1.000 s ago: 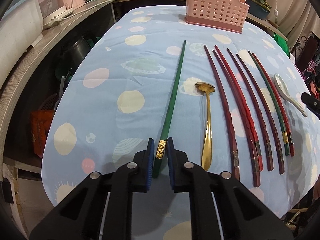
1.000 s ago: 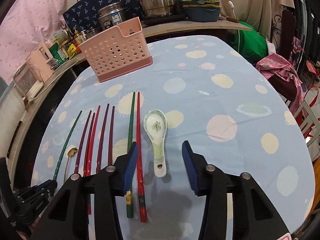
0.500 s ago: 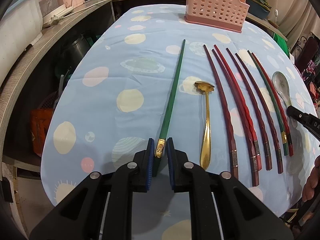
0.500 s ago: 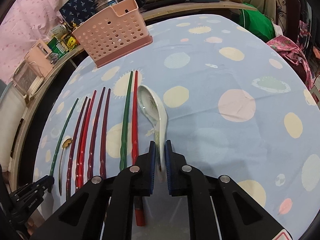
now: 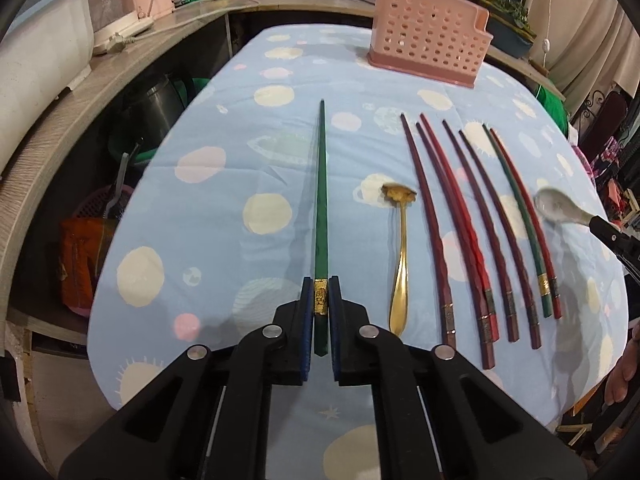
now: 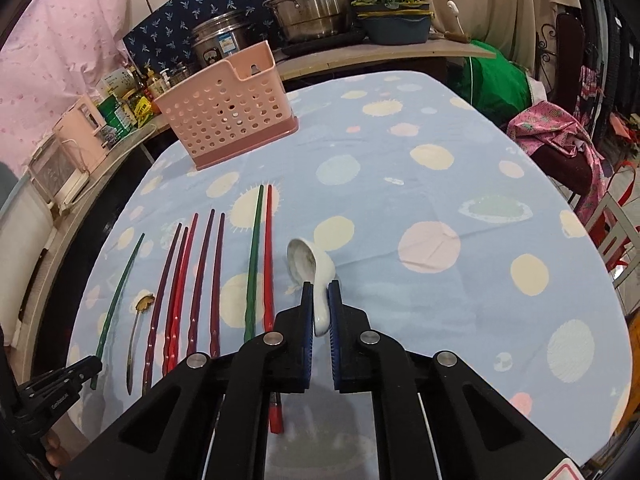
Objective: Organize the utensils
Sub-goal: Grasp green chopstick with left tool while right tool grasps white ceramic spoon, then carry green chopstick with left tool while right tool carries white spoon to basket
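A long green chopstick (image 5: 321, 200) lies on the spotted blue tablecloth (image 5: 224, 208). My left gripper (image 5: 321, 284) has its jaws closing, and its pads press on the chopstick's gold-banded end. My right gripper (image 6: 321, 290) is shut on the handle of a white ceramic spoon (image 6: 306, 258). The spoon's bowl is tilted up off the cloth. In the left wrist view the spoon (image 5: 554, 204) hangs at the far right. A gold spoon (image 5: 402, 264) and several dark red chopsticks (image 5: 460, 220) lie in a row between the two grippers. A second green chopstick (image 5: 520, 216) lies among them.
A pink perforated utensil basket (image 5: 428, 48) stands upright at the table's far end. A curved wooden counter (image 5: 52, 128) with appliances runs along the left. Steel pots (image 6: 312, 8) stand behind the table. A chair with pink cloth (image 6: 560, 136) stands at the right.
My right gripper shut on the white spoon's handle and raised it off the cloth, bowl tilted up. My left gripper's jaws narrowed onto the green chopstick, which stayed where it lay.
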A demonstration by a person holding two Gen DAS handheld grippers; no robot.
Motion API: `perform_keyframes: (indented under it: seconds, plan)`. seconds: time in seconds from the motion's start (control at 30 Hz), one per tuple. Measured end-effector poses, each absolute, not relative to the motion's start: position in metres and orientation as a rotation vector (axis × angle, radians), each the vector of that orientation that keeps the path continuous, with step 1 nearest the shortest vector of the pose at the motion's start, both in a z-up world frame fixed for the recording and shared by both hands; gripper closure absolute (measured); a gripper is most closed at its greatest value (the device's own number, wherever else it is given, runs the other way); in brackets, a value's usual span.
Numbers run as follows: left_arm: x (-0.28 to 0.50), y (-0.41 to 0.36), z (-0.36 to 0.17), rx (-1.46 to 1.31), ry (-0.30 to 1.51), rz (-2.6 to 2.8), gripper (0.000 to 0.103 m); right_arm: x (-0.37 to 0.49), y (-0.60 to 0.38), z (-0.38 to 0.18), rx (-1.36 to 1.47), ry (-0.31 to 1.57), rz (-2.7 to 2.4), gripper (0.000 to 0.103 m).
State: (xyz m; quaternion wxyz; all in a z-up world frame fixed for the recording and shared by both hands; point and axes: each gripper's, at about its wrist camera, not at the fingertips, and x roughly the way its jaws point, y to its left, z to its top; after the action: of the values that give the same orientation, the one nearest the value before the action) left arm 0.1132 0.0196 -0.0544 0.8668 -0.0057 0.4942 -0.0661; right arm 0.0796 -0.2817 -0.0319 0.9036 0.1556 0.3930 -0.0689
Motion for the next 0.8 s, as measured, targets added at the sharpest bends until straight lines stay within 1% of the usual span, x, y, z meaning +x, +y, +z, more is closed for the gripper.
perform_keyframes:
  seconds: [0.33,0.57,0.8]
  plan:
    - [0.126,0.032,0.013,-0.041,0.874,-0.13,0.096,0.076,-0.287,0.008,0.283,0.729,-0.151,0.097]
    - [0.16,0.036,0.065,-0.085,0.759,-0.123,0.096,0.091,-0.294,0.022,0.316,0.699,-0.12,0.097]
    - [0.203,0.034,0.114,-0.114,0.67,-0.135,0.096,0.127,-0.295,0.045,0.327,0.666,-0.077,0.097]
